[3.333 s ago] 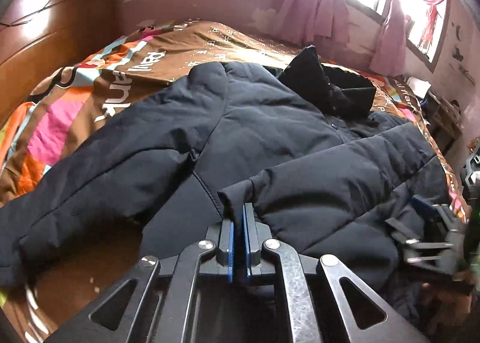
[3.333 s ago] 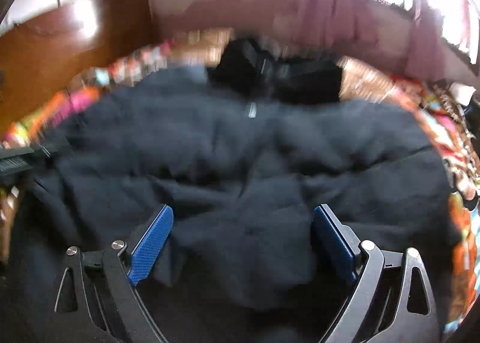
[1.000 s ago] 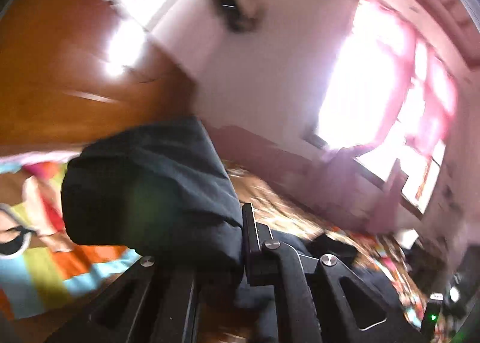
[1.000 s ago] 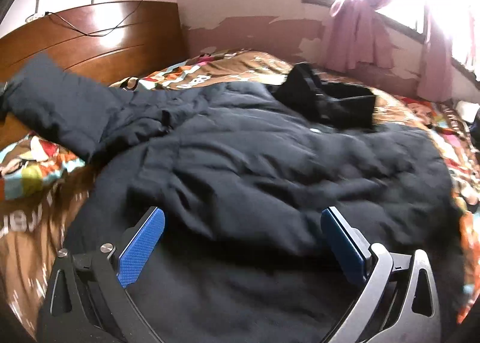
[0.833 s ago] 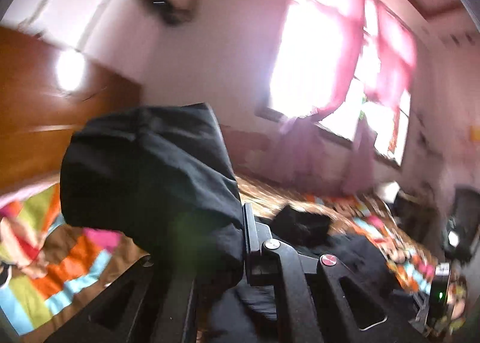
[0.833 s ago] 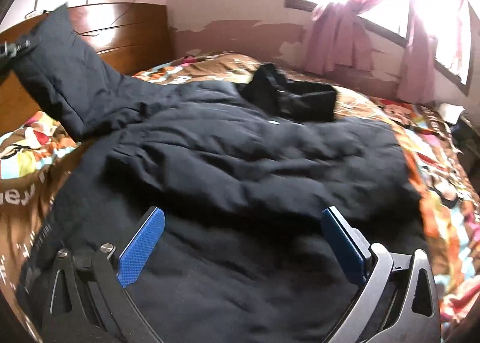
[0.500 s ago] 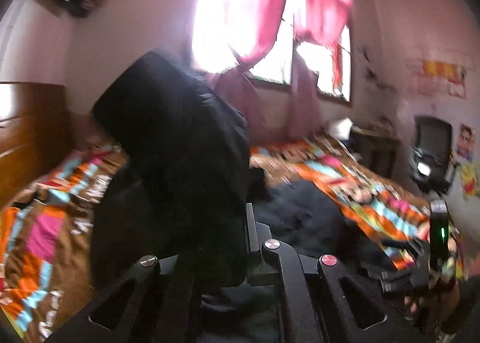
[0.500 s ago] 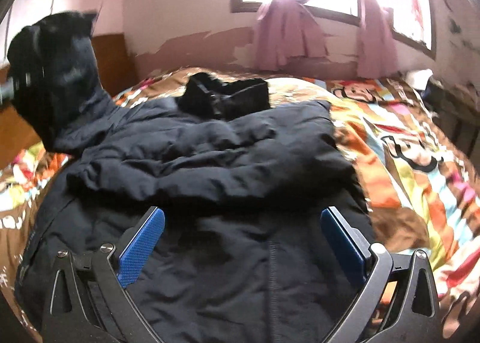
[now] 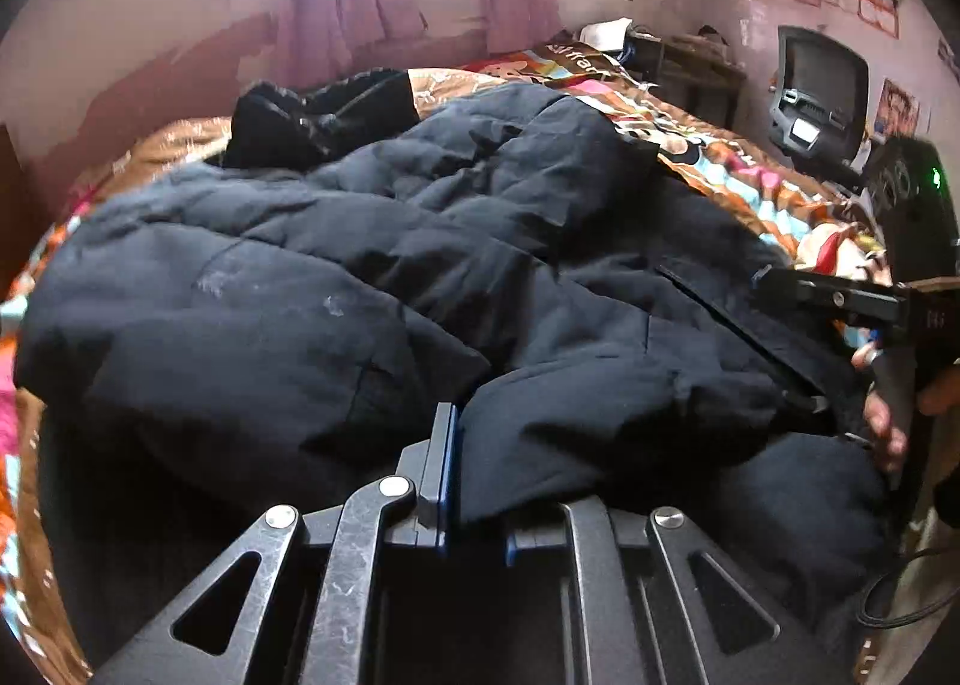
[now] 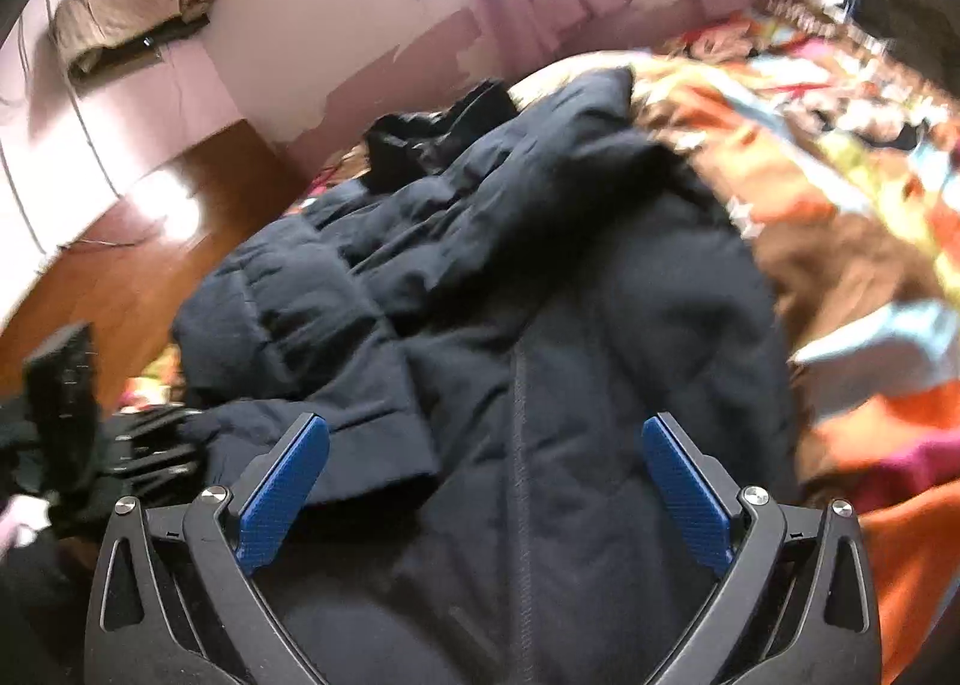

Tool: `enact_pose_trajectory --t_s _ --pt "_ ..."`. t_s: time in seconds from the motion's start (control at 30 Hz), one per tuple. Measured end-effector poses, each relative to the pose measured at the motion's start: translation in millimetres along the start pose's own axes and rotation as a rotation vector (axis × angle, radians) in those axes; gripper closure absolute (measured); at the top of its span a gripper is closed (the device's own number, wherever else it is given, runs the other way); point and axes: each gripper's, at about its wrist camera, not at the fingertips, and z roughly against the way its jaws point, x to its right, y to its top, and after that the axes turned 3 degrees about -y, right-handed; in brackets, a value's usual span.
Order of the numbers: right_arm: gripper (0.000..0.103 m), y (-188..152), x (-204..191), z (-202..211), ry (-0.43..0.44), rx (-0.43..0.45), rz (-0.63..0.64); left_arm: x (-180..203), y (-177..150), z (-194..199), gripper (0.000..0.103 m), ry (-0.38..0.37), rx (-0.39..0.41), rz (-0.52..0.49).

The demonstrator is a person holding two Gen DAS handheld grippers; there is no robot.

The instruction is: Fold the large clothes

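One coat (image 9: 372, 289): dark and padded, lying along the middle of the bed (image 9: 720, 145), with its hem end at the near edge below me.
Hood (image 9: 312, 115): a black bundle at the coat's far end, toward the window side of the bed; loose, not tucked in.
Sleeve (image 9: 600, 415): laid across the coat's body near the hem end, with its cuff in my left tongs.
Left tongs (image 9: 474, 445): narrow. The jaws have just been opening a little. The cuff fills the slit and seems to touch both pads, so I count it as held, close to release.
Right tongs (image 10: 485, 427): wide, with nothing between the pads, hovering over the coat's lower body.
Done, as I judge it: this sleeve is brought in over the front. A second padded fold crosses higher up and is likely the other sleeve, though I cannot be sure.
Left to do, as I judge it: let go of the cuff, deal with the hood, then fold the body over from hem to collar. That is most of the bulk.
Left view only: the cuff in the slit; my other hand (image 9: 888, 427) on its handle at the right edge; a dark screen (image 9: 822, 85) by the far wall.
Right view only: the wooden headboard (image 10: 150, 241); a centre seam running down the coat; my left tongs seen from outside, too blurred to read.
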Motion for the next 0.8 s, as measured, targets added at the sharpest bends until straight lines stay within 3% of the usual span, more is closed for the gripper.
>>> enact_pose_trajectory --t_s 0.1,0.17,0.33,0.8 --pt "0.001 -1 -7 -6 0.019 -0.031 0.009 -5 -2 2 0.091 -0.053 0.000 0.034" --pt "0.001 -1 -13 -14 -0.020 -0.064 0.022 -10 -3 1 0.090 -0.073 -0.008 0.045" --pt "0.001 -2 -21 -27 -0.082 -0.097 0.044 -10 -5 -1 0.090 -0.076 -0.030 0.038" --pt "0.001 -11 -33 -12 -0.117 -0.135 0.065 -10 -9 6 0.086 -0.067 -0.036 0.095"
